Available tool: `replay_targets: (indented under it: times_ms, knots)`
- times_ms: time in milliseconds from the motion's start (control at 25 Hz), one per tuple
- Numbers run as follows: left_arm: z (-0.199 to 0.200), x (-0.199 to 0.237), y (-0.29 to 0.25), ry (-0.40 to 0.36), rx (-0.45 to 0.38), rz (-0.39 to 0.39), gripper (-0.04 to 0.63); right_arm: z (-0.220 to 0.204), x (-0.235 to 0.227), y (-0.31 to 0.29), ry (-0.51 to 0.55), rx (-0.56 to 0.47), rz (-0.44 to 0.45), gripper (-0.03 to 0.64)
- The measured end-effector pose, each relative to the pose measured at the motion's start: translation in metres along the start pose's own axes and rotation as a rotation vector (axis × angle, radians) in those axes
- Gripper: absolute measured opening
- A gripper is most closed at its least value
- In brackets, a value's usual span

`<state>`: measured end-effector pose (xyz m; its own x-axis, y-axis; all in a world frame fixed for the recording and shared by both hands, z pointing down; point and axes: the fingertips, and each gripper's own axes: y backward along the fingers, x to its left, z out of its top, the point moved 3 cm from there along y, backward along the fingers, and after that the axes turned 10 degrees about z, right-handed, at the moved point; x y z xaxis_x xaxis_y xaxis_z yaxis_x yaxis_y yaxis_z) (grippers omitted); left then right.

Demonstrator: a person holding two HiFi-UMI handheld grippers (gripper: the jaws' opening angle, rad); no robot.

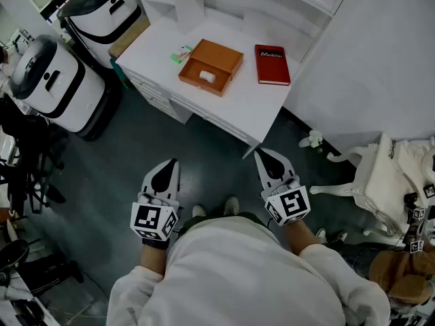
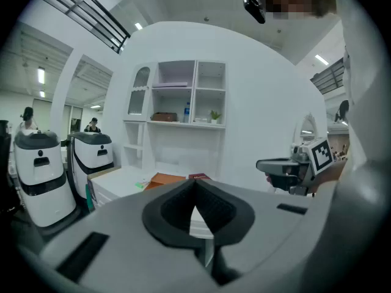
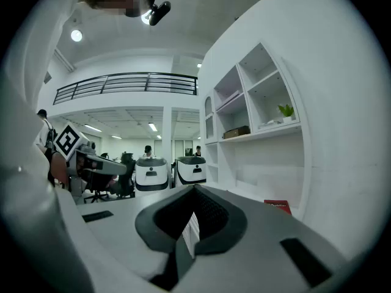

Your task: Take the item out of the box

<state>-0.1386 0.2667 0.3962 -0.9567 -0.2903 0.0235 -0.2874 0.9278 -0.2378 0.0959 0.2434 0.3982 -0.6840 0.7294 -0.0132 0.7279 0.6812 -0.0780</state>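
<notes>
An open orange box [image 1: 211,66] lies on the white desk [image 1: 258,111], with a small white item [image 1: 207,77] inside it. In the left gripper view the box [image 2: 164,179] shows far ahead over the jaws. My left gripper [image 1: 173,161] hangs over the floor, well short of the desk's front edge. Its jaws meet at the tip [image 2: 195,183] with nothing between them. My right gripper [image 1: 261,153] is level with it, just below the desk's near corner, shut and empty too [image 3: 194,189].
A red book [image 1: 272,64] lies right of the box and a small green packet [image 1: 181,54] left of it. Two white and black machines [image 1: 51,87] [image 1: 102,12] stand to the left. A white ornate chair [image 1: 367,175] is at the right, and shelves rise behind the desk.
</notes>
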Motion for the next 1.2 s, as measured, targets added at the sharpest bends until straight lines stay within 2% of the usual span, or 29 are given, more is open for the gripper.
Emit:
replay_targets:
  times_ms: [800, 960, 1000, 1040, 1080, 1160, 1200]
  knots:
    - [-0.003, -0.01, -0.008, 0.013, 0.027, -0.012, 0.008, -0.008, -0.003, 0.006, -0.024, 0.02, 0.032, 0.023]
    - [0.002, -0.012, -0.009, 0.023, -0.015, 0.002, 0.014, -0.009, -0.006, 0.006, -0.024, 0.022, 0.044, 0.022]
    - [0.004, -0.013, -0.009, 0.025, -0.034, 0.012, 0.092, -0.009, -0.007, 0.006, -0.023, 0.021, 0.047, 0.021]
    - [0.006, -0.012, -0.01, 0.025, -0.052, 0.028, 0.272, -0.01, -0.008, 0.007, -0.022, 0.022, 0.05, 0.022]
    - [0.009, -0.01, -0.01, 0.022, -0.069, 0.049, 0.351, -0.011, -0.008, 0.007, -0.021, 0.022, 0.053, 0.021]
    - [0.012, -0.008, -0.007, 0.007, -0.094, 0.084, 0.394, -0.013, -0.009, 0.009, -0.021, 0.021, 0.055, 0.021]
    - [0.013, -0.008, -0.006, 0.001, -0.096, 0.092, 0.395, -0.014, -0.009, 0.011, -0.024, 0.019, 0.056, 0.023]
